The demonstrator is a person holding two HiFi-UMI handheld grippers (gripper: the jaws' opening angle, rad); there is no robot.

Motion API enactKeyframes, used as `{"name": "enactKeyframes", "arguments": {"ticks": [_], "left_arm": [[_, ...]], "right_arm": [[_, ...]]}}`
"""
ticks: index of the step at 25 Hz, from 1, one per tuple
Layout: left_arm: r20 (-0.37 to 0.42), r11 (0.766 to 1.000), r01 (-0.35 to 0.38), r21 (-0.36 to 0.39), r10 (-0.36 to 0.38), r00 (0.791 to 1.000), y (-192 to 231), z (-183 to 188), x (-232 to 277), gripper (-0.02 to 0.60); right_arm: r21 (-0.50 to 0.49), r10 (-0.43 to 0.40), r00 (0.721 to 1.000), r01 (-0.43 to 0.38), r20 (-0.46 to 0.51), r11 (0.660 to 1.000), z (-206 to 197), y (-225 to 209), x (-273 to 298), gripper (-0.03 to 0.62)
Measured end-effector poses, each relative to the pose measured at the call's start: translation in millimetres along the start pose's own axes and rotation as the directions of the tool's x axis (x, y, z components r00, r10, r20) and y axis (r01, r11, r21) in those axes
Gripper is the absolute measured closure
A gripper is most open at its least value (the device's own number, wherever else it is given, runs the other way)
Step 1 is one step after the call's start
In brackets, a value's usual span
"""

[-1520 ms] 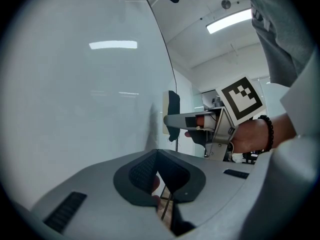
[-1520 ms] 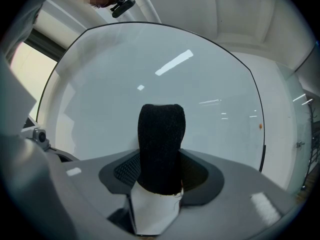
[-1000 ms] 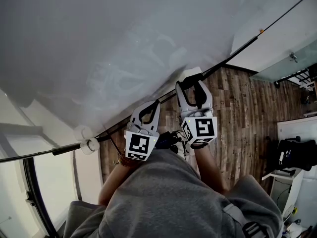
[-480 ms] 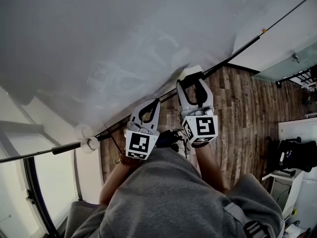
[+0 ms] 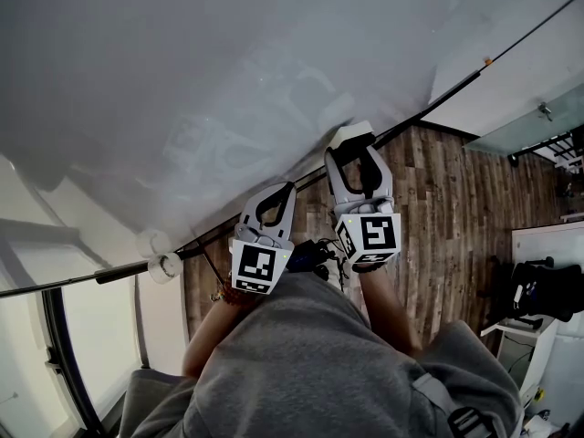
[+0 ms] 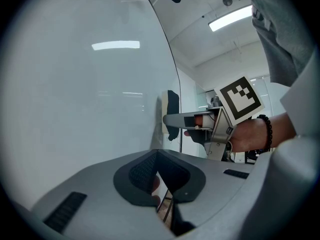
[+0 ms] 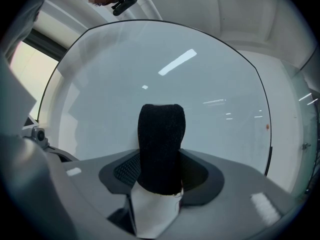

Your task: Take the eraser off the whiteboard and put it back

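The big white glossy whiteboard (image 5: 228, 80) fills the wall in front of the person, its thin black frame edge (image 5: 438, 94) running above the brown wood-plank floor (image 5: 456, 208). The right gripper (image 5: 354, 150) is held about level, its jaws spread wide and clamped on the small block eraser with a white body and black felt face (image 5: 351, 136). The eraser sits right at the board's surface, low on the panel near that black edge; whether it actually presses on the board I cannot tell.

Seen from the side, the eraser's long axis runs up and down, flat along the board and crosswise to the jaws that grip it. Its white body lies toward the board. The black felt faces back at the gripper and stands up above the pads.

The left gripper (image 6: 153, 159) waits just beside and a little behind the right one, apart from the board, its pads closed together at the tips with nothing between them. A dark beaded bracelet (image 6: 267, 131) circles the wrist behind the right gripper.
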State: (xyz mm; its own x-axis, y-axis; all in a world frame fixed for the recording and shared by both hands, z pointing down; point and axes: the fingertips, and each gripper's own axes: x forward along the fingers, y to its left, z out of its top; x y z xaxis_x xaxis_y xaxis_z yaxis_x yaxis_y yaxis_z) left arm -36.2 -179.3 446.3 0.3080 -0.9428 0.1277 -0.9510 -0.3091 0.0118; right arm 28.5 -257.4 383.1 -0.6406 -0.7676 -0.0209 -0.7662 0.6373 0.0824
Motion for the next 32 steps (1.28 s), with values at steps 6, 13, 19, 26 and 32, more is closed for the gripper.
{"name": "enactKeyframes", "arguments": {"ticks": [6,13,19,26,32], "left_arm": [[-0.007,1.0,0.005,-0.002,-0.005,1.0,-1.0,-0.2,0.5,0.575],[-0.006,1.0,0.003,0.002,-0.003,1.0,-0.3,0.2,1.0,0.575],[-0.012,1.0,-0.001,0.003,0.001,1.0,0.8,-0.4,0.5,0.575],[-0.016,1.0,0.001,0.004,-0.001,1.0,0.6,-2.9,1.2,0.575],[-0.021,1.0,0.016,-0.005,-0.016,1.0,-1.7,-3.9,3.2,0.575]], "right_arm": [[-0.013,0.003,1.0,-0.003,-0.003,1.0,-1.2,-0.4,1.7,0.358],[-0.011,0.012,1.0,-0.012,-0.002,1.0,-0.5,2.2,5.8,0.358],[-0.011,0.015,1.0,-0.015,0.001,1.0,0.1,1.8,6.7,0.358],[-0.017,0.033,0.999,-0.033,-0.007,0.999,-0.2,2.7,7.3,0.358],[-0.021,0.084,0.996,-0.084,-0.014,0.996,-1.5,4.0,9.9,0.353]]}}
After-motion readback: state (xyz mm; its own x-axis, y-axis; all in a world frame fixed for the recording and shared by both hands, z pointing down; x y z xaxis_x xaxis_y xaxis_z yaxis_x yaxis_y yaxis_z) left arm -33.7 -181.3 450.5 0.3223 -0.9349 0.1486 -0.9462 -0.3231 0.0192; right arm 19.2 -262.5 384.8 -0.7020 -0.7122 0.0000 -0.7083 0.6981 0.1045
